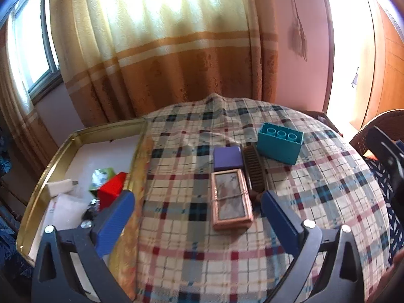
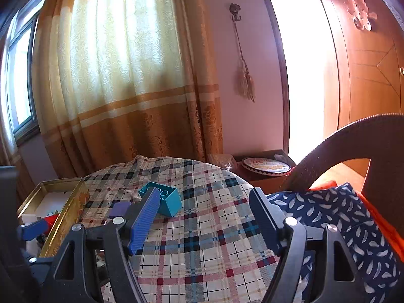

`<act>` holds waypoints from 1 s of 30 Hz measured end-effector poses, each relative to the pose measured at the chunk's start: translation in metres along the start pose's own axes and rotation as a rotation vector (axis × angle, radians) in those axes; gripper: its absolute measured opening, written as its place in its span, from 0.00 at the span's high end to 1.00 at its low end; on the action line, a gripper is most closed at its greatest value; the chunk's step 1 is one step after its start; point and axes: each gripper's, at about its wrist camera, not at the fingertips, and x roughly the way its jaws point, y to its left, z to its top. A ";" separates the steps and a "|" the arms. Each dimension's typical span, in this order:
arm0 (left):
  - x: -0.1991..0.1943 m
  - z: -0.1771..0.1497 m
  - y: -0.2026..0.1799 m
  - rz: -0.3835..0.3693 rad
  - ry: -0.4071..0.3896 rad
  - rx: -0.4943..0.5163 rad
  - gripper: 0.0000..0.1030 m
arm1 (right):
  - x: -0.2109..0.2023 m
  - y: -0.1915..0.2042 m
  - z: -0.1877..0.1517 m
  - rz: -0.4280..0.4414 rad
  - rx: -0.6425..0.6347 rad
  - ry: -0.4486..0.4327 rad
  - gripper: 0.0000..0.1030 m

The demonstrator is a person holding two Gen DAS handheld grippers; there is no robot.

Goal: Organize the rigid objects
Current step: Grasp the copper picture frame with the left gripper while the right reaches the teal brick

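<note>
On the plaid cloth (image 1: 192, 257) lie a copper-framed picture (image 1: 231, 198), a purple block (image 1: 227, 158), a dark brown brush (image 1: 254, 170) and a teal toy brick (image 1: 279, 143). My left gripper (image 1: 198, 199) hangs open just in front of the frame, its blue fingers (image 1: 115, 223) wide on either side and nothing pressed between them. A gold tin tray (image 1: 75, 133) at the left holds a red block (image 1: 112, 189), a white plug and small items. My right gripper (image 2: 204, 199) is open over the cloth; the teal brick (image 2: 168, 202) lies just past its left finger (image 2: 144, 223).
A curtain (image 1: 156, 50) and a window stand behind the table. A wicker chair (image 2: 353, 149) with a blue patterned cushion (image 2: 335, 217) sits at the right. A side stand with a round tin (image 2: 266, 164) is behind the table. The left gripper's fingertip (image 2: 34, 228) shows at the right view's left edge.
</note>
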 end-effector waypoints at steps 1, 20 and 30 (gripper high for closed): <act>0.005 0.001 -0.002 -0.001 0.017 0.002 0.06 | 0.001 0.000 0.000 0.009 0.000 0.005 0.27; 0.063 0.014 0.001 -0.120 0.245 -0.157 0.20 | 0.019 -0.013 -0.002 0.058 0.071 0.089 0.27; 0.065 0.002 -0.006 -0.111 0.301 -0.139 0.29 | 0.020 -0.008 -0.003 0.066 0.049 0.091 0.27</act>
